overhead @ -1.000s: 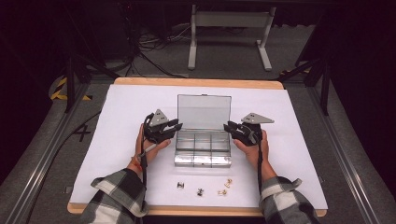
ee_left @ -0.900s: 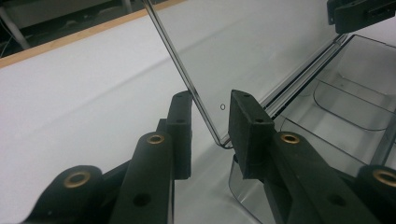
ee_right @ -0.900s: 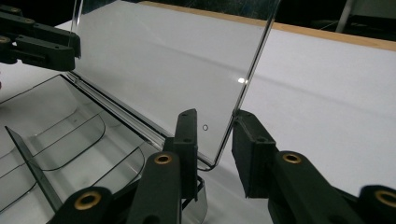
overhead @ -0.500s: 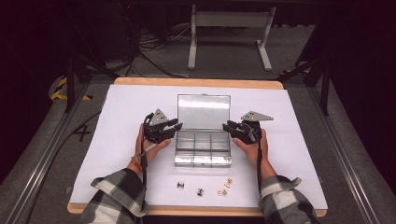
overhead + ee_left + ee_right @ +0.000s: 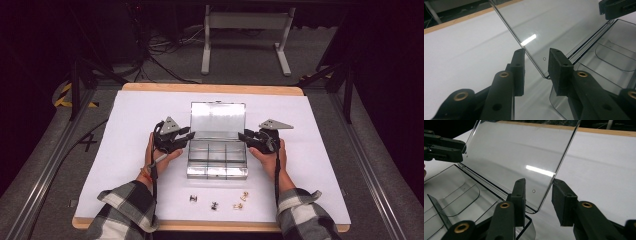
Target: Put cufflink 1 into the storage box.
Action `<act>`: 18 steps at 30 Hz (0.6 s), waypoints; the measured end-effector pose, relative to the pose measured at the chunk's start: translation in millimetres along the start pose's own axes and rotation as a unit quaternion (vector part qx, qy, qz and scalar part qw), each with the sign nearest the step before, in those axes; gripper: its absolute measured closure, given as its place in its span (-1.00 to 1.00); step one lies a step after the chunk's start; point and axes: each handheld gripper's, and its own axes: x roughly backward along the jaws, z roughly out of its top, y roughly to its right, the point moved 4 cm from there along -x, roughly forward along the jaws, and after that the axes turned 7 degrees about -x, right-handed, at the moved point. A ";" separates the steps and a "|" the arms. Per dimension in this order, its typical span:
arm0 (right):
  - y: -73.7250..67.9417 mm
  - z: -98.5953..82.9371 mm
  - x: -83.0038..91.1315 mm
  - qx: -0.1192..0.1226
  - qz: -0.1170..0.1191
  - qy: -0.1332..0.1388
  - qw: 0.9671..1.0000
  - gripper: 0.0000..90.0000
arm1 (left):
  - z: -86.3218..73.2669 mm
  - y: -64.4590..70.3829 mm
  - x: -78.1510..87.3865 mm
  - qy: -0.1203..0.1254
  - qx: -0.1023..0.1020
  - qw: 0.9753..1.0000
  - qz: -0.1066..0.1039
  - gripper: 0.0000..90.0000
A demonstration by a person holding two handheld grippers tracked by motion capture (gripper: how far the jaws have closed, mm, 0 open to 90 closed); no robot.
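A clear plastic compartment box (image 5: 217, 161) lies open mid-table, its lid (image 5: 218, 117) standing upright at the back. My left gripper (image 5: 186, 136) is at the lid's left lower corner and my right gripper (image 5: 246, 136) at its right lower corner. In the left gripper view the open left gripper (image 5: 536, 53) straddles the lid (image 5: 554, 25) edge without pinching it. In the right gripper view the right gripper (image 5: 539, 182) is open astride the opposite edge of the lid (image 5: 519, 152). The compartments (image 5: 461, 192) look empty.
Three small metal parts lie near the table's front edge: one dark (image 5: 193, 198), another dark (image 5: 214, 205), and brass-coloured ones (image 5: 240, 202). White paper (image 5: 130, 120) covers the wooden table. A metal stand (image 5: 245, 40) is on the floor beyond.
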 end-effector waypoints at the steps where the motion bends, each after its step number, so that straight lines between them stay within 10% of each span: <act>1: 0.6 -0.3 0.0 -0.003 0.002 0.000 1.000 0.44 | -0.1 0.0 0.0 -0.001 -0.001 1.000 0.000 0.51; 18: -1.3 -1.4 -2.3 0.021 -0.026 -0.010 0.999 0.57 | -0.9 0.9 0.4 -0.010 -0.006 1.000 -0.001 0.51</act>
